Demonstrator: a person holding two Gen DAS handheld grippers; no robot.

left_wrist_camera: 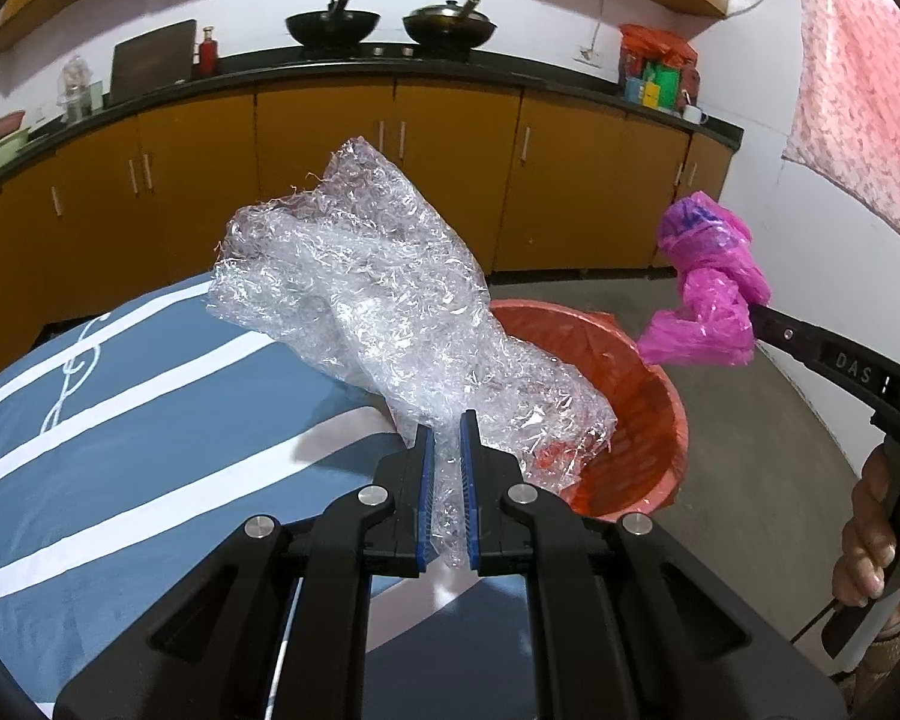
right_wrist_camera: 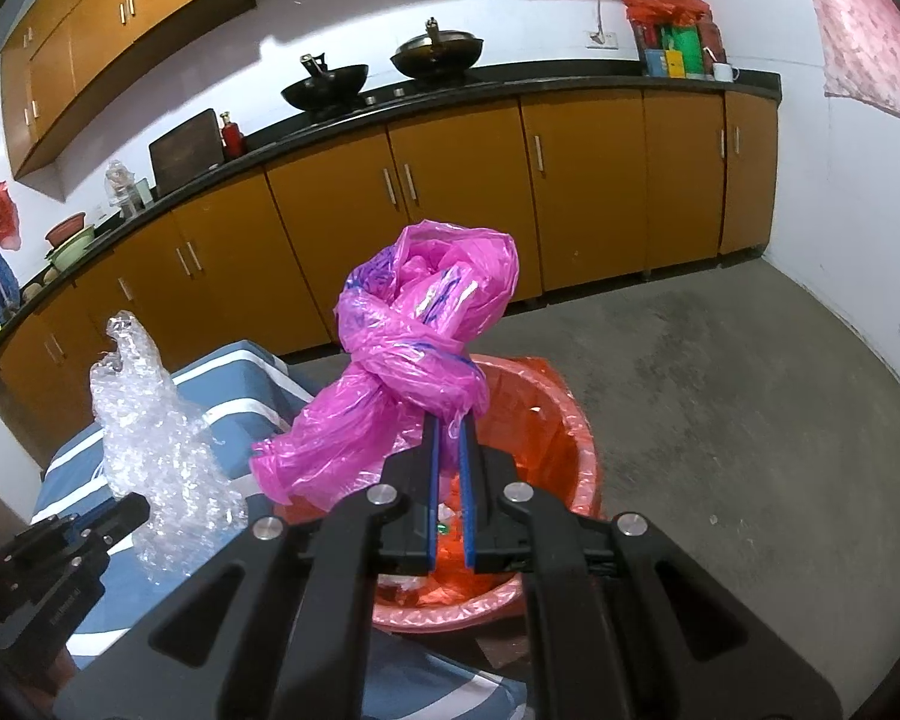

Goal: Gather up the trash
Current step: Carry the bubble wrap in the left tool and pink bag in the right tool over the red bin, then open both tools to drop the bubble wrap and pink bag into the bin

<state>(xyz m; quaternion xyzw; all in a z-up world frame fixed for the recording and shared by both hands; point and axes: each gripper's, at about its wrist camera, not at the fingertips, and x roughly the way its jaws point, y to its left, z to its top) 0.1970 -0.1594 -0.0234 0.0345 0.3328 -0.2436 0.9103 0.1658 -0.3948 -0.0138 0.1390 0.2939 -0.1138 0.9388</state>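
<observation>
My left gripper (left_wrist_camera: 447, 429) is shut on a crumpled sheet of clear bubble wrap (left_wrist_camera: 384, 294) and holds it up over the edge of the blue striped table (left_wrist_camera: 120, 420), beside the red bin (left_wrist_camera: 648, 420). My right gripper (right_wrist_camera: 448, 429) is shut on a knotted pink plastic bag (right_wrist_camera: 414, 354) and holds it above the red bin (right_wrist_camera: 576, 468). The pink bag (left_wrist_camera: 711, 282) and the right gripper also show at the right of the left wrist view. The bubble wrap (right_wrist_camera: 150, 432) and the left gripper (right_wrist_camera: 120, 516) show at the left of the right wrist view.
The red bin is lined with a red bag and stands on the grey concrete floor (right_wrist_camera: 720, 390) next to the table. Orange cabinets (right_wrist_camera: 450, 180) under a black counter with two woks (left_wrist_camera: 390, 27) run along the far wall.
</observation>
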